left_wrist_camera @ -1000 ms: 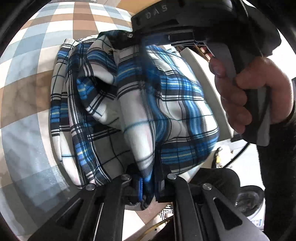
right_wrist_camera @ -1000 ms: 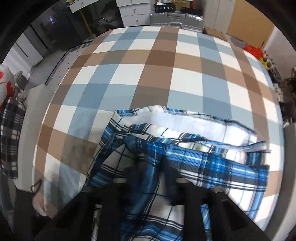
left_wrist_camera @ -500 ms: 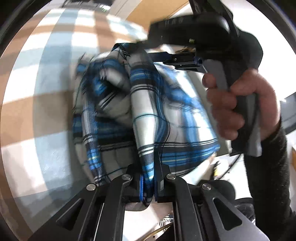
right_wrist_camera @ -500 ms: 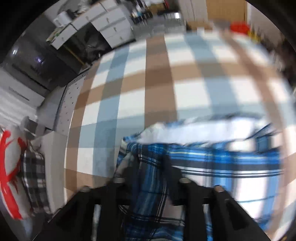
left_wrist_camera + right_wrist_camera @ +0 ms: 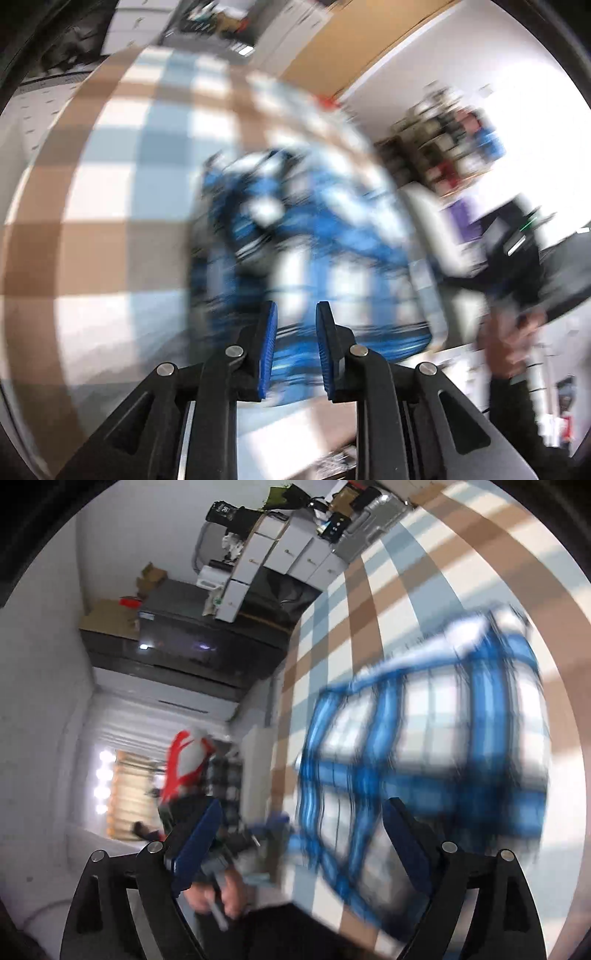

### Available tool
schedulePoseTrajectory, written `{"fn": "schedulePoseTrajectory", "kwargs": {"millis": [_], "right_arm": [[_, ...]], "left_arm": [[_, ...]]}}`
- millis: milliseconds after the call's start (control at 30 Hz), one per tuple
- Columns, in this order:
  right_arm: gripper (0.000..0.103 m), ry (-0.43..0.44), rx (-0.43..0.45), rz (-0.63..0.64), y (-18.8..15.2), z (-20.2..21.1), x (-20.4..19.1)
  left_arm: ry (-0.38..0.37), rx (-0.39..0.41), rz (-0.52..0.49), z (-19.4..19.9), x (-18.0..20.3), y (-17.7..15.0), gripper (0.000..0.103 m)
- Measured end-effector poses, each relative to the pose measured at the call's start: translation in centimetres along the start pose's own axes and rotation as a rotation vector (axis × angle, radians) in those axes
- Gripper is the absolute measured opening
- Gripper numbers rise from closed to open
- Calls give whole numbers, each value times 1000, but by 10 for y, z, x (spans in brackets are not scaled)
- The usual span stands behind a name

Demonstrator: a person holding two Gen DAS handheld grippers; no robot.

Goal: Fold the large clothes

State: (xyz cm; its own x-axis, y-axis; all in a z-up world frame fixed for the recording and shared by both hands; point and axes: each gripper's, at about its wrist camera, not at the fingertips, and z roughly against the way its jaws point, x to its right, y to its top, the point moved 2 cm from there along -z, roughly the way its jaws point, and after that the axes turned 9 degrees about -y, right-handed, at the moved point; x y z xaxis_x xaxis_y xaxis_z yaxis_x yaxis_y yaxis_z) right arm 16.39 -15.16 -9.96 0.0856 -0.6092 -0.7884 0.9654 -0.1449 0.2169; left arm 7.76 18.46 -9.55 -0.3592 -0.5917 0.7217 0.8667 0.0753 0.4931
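Observation:
The blue and white plaid shirt [image 5: 314, 240] lies bunched on the checked table [image 5: 110, 192], blurred by motion. My left gripper [image 5: 295, 343] hangs just short of its near edge. Its jaws are opening, and the blue pads [image 5: 267, 343] stand a little apart with no cloth pinched between them. In the right wrist view the shirt [image 5: 424, 738] lies ahead and to the right, with the picture rolled sideways. My right gripper [image 5: 301, 834] is opening wide and holds nothing. The person's hand [image 5: 509, 343] grips the right gripper's handle at the far right of the left wrist view.
The brown, blue and white checked cloth [image 5: 388, 590] covers the whole table. A grey plaid garment [image 5: 221, 775] and a red and white item [image 5: 184, 760] lie beyond the table's edge. White cabinets [image 5: 288, 550] stand at the far end. Cluttered shelves [image 5: 443, 147] line a wall.
Both grippers were shut on the shirt and have let it go. The right one swung away and rolled sideways. The left one drew back and rose.

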Motion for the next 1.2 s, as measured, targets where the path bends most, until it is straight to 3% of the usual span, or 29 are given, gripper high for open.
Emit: {"fn": "schedulePoseTrajectory", "kwargs": {"millis": [67, 100, 133, 267, 400, 533, 600, 700, 733, 900, 967, 1033, 1100, 1133, 1200], "right_arm": [[98, 26, -21, -22, -16, -4, 16], [97, 31, -29, -38, -21, -10, 26], [97, 35, -23, -56, -26, -17, 38], [94, 52, 1, -98, -28, -31, 60], [93, 72, 9, -74, -29, -29, 58], [95, 130, 67, -42, -32, -2, 44], [98, 117, 71, 0, -36, 4, 40], [100, 23, -38, 5, -43, -16, 49], [100, 28, -29, 11, -43, -19, 52], [100, 15, -18, 29, -39, -9, 39], [100, 36, 30, 123, -43, 7, 22], [100, -15, 32, 180, -46, 5, 13], [100, -93, -58, 164, -49, -20, 22], [100, -123, -63, 169, -50, -25, 24], [100, -185, -45, 261, -54, -30, 19]], "left_arm": [[-88, 64, -5, 4, 12, 4, 50], [-132, 91, -9, -1, 20, 4, 75], [-153, 92, -13, -8, 23, 8, 78], [-91, 17, -10, -56, 18, 19, 78], [-22, -11, 75, -80, -4, 33, 78], [-21, 0, 117, -72, -11, 27, 77], [16, 0, 102, -64, -7, 23, 77], [32, 18, 122, -48, -5, 16, 77], [32, 16, 122, -53, -7, 15, 77], [117, -27, 21, -60, -4, 3, 77], [124, -41, -10, -61, -3, -1, 77], [207, -84, -51, -66, -10, -9, 78], [281, -139, -76, -78, -21, -17, 77], [294, -114, -130, -77, -18, -18, 78], [346, -137, -176, -83, -17, -21, 78]]}}
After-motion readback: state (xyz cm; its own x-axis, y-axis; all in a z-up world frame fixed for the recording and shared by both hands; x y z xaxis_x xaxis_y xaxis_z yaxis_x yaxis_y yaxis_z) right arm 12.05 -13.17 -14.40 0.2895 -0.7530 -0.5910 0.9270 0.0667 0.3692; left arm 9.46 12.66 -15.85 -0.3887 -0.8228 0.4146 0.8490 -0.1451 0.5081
